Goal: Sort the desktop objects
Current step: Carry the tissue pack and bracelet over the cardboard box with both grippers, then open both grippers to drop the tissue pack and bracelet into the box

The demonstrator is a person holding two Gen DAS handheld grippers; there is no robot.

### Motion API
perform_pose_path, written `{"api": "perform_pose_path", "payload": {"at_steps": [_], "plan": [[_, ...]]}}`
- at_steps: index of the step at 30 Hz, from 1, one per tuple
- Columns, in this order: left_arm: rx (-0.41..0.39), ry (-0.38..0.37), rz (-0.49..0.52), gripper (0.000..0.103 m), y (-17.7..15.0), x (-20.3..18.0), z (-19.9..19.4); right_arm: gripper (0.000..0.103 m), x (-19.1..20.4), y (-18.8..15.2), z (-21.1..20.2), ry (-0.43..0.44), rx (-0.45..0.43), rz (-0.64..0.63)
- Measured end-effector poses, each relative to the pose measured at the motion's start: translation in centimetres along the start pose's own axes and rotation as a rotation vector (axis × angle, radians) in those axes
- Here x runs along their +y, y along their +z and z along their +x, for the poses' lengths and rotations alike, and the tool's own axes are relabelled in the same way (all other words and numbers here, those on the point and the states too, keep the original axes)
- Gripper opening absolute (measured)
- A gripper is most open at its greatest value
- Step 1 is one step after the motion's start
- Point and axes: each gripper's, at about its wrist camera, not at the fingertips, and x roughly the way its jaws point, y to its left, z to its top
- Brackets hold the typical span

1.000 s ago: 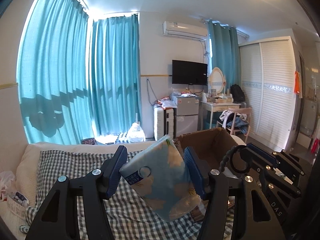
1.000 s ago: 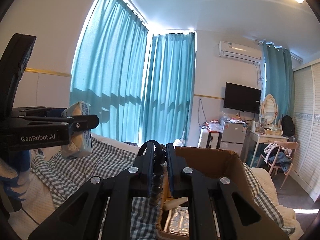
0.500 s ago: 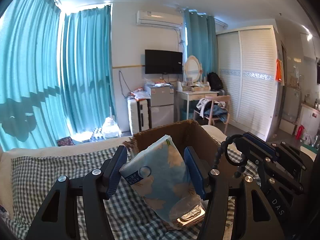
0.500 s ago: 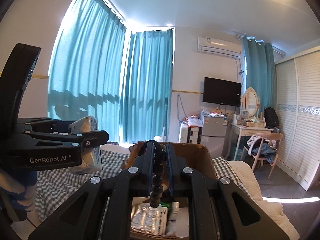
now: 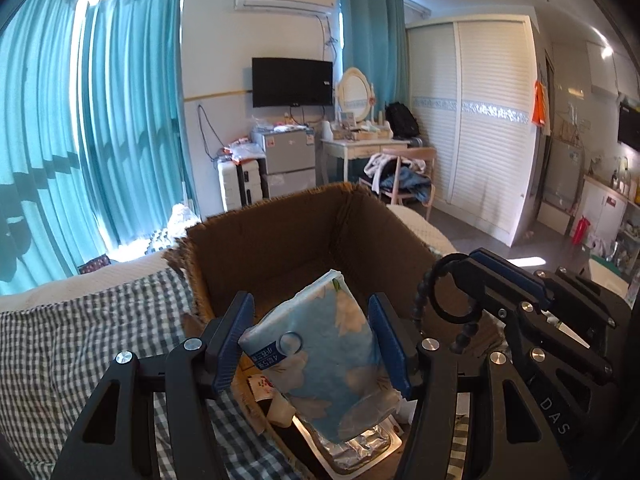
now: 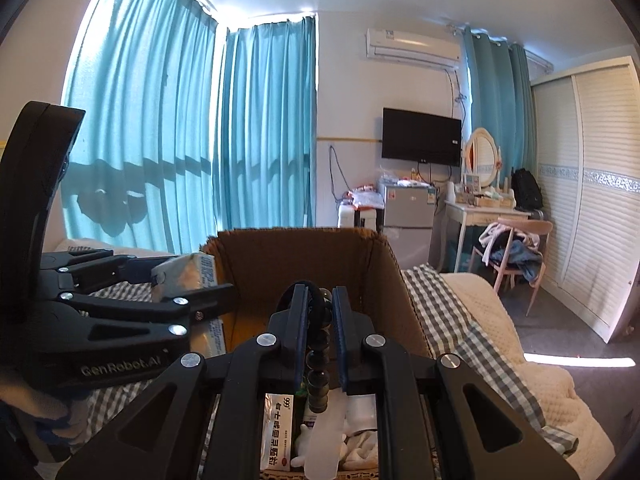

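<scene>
Hovering over the open cardboard box point(image 5: 280, 248), the left gripper point(image 5: 312, 340) pinches a soft, light tissue pack point(image 5: 320, 356) across its middle, while the right gripper point(image 6: 320, 320) clamps a slippery black bead bracelet point(image 6: 318, 364).

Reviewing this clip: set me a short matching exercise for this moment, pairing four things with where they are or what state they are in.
Things:
1. tissue pack
2. bead bracelet
3. cardboard box
4. white medicine box

Places or states:
A. lying inside, on the bottom
B. clamped in the right hand-held gripper
C. open-topped, standing on the checked cloth
D. held between the pads of the left hand-held gripper

Pairs: 1-D, 2-B, 3-C, 4-A
</scene>
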Motion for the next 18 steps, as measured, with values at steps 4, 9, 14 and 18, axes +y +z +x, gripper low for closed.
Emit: {"api": "perform_pose_path", "payload": {"at_steps": [4, 9, 14, 18], "plan": [[0.062, -0.013, -0.011, 0.062, -0.6, 0.3, 2.5, 0.011, -0.1, -1.0, 2.1, -0.003, 0.062, -0.004], [0.123, -0.024, -0.048, 0.066, -1.3, 1.1, 4.4, 0.011, -0.3, -2.0, 3.4, -0.019, 0.115, -0.006], [0.133, -0.017, -0.064, 0.076, -1.7, 1.5, 4.3, 0.032, -0.4, -2.3, 3.8, -0.072, 0.153, -0.028], [0.104, -0.012, -0.086, 0.085, -1.3, 2.5, 2.9, 0.059, -0.5, -2.1, 3.0, -0.088, 0.154, -0.039]]}}
